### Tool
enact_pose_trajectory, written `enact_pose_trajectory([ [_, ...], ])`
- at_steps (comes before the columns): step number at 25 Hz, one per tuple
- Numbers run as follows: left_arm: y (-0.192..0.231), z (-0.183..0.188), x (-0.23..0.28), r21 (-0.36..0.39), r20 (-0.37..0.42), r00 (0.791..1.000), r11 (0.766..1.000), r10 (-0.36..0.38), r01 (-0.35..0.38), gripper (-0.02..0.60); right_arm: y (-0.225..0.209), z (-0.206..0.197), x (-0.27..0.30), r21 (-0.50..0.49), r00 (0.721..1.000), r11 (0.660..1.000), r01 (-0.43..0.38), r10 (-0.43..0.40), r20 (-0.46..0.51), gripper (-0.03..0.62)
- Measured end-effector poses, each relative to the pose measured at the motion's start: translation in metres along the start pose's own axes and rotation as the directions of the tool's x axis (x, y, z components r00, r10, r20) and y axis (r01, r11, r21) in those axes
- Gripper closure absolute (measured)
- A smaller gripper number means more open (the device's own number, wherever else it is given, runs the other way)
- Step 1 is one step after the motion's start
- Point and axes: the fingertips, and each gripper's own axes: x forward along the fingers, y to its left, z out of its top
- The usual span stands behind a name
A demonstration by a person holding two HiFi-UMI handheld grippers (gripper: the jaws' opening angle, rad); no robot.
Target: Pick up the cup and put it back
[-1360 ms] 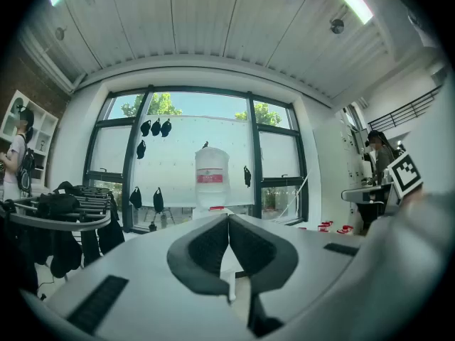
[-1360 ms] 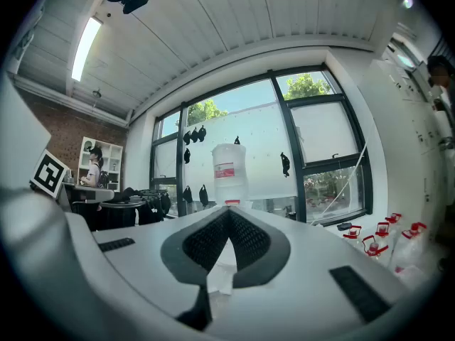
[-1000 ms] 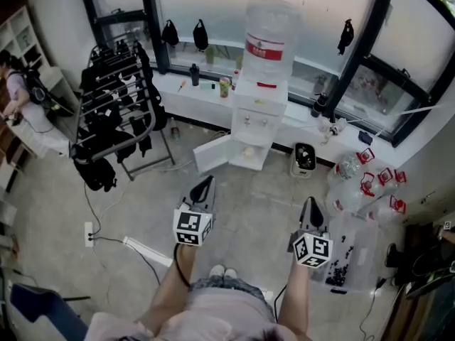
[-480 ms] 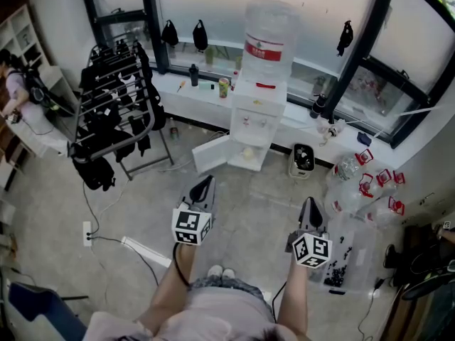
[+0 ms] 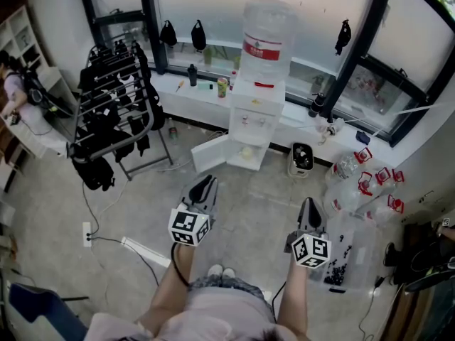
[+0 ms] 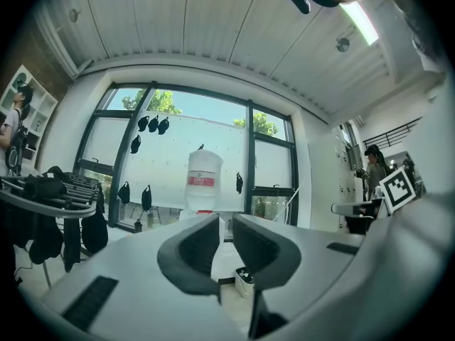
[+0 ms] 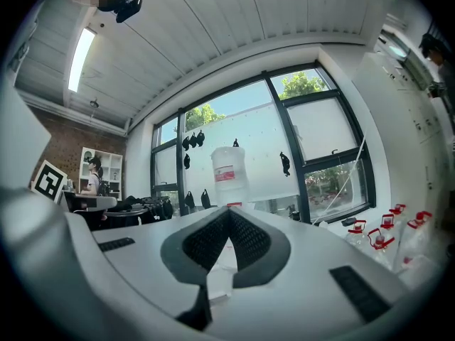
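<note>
Left gripper (image 5: 205, 185) empty, jaws just opening; right gripper (image 5: 310, 206) closed, empty; both short of water dispenser (image 5: 260, 112); cup pickup pending.

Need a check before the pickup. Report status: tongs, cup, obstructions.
Left tongs cracking open, empty; right tongs shut, empty. Cup not made out from here; water dispenser ahead, lower door open. No obstacle on the floor between.

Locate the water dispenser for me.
In the head view, the water dispenser stands top centre against the window ledge, between the black rack on its left and a small bin on its right.
</note>
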Motion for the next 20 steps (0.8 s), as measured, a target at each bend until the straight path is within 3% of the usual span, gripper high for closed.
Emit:
enact_pose_trajectory([
  [9, -0.008, 0.005, -0.004, -0.005, 0.018, 0.999, 0.999, -0.040, 0.040, 0.249, 0.001, 0.001, -0.008, 0.012, 1.000, 1.000, 0.004, -0.004, 0.008, 0.579],
  [13, -0.008, 0.006, -0.008, 0.010, 0.034, 0.999, 1.000, -0.030, 0.030, 0.213, 0.003, 0.000, -0.013, 0.018, 1.000, 1.000, 0.010, -0.010, 0.010, 0.579],
  [20, -0.003, 0.006, -0.013, 0.018, 0.037, 0.999, 0.999, -0.037, 0.036, 0.202, 0.009, -0.002, -0.018, 0.024, 1.000, 0.999, 0.023, -0.023, 0.008, 0.579],
])
